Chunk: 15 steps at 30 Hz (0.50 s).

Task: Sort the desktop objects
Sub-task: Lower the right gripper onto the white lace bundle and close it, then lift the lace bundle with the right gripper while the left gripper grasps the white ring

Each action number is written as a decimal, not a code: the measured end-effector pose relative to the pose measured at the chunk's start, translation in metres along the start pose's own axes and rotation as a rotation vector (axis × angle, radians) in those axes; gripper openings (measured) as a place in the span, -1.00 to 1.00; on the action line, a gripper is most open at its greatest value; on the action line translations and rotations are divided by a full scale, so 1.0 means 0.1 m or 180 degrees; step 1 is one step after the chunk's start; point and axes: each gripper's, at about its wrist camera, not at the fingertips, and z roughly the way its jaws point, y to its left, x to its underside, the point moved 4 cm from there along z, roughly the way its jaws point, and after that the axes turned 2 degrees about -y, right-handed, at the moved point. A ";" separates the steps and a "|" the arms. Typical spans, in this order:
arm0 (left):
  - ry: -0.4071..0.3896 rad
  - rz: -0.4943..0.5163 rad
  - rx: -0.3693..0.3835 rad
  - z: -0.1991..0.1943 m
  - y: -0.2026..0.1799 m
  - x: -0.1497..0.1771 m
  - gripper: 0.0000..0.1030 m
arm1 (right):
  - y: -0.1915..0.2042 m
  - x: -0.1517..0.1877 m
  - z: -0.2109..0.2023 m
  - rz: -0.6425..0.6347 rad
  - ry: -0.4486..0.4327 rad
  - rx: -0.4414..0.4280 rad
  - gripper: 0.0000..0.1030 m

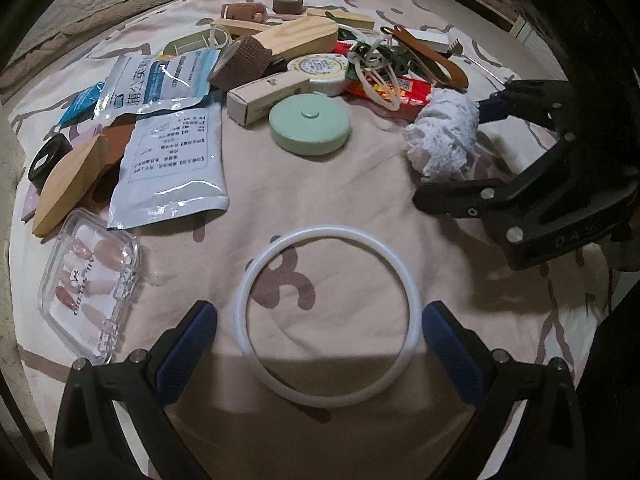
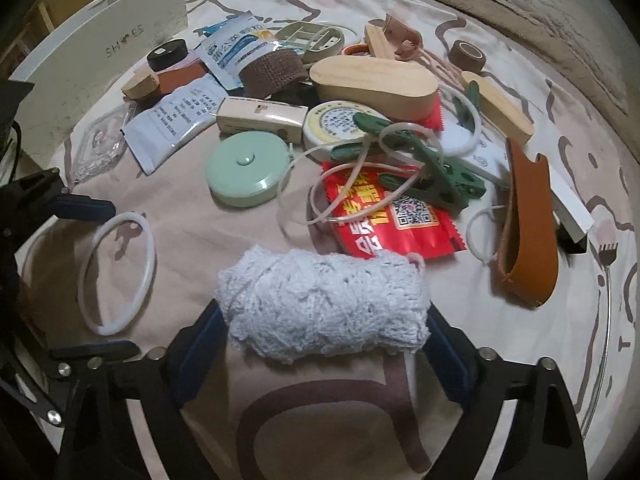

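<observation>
A white plastic ring (image 1: 328, 230) lies flat on the pink patterned cloth (image 1: 360, 200). My left gripper (image 1: 320, 320) stands open around it, one blue pad on each side and neither pressing on it. The right wrist view shows the same ring (image 2: 128, 216) at the left, between the left gripper's (image 2: 124, 276) black fingers. A white knitted roll (image 2: 320, 296) lies crosswise in my right gripper (image 2: 322, 324), whose pads touch both of its ends. In the left wrist view the roll (image 1: 444, 136) sits in the right gripper (image 1: 448, 152) at the right.
A heap of things fills the far half of the cloth: a green round tape measure (image 1: 310, 128), foil pouches (image 1: 172, 160), wooden blocks (image 2: 372, 80), a red packet (image 2: 396, 216), green clips, a brown leather case (image 2: 528, 232). A clear box of false nails (image 1: 90, 284) lies left of the ring.
</observation>
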 end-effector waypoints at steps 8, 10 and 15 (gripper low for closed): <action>-0.0015 0.0017 0.0010 -0.03 0.01 0.02 0.98 | -0.08 -0.01 -0.07 0.0224 -0.0017 0.0078 0.54; -0.0013 0.0043 0.0016 -0.03 0.00 0.03 0.97 | -0.09 -0.01 -0.09 0.0245 -0.0025 0.0098 0.53; -0.0003 0.0059 0.0006 -0.07 0.01 0.02 0.80 | -0.12 0.01 -0.16 0.0278 -0.0040 0.0122 0.53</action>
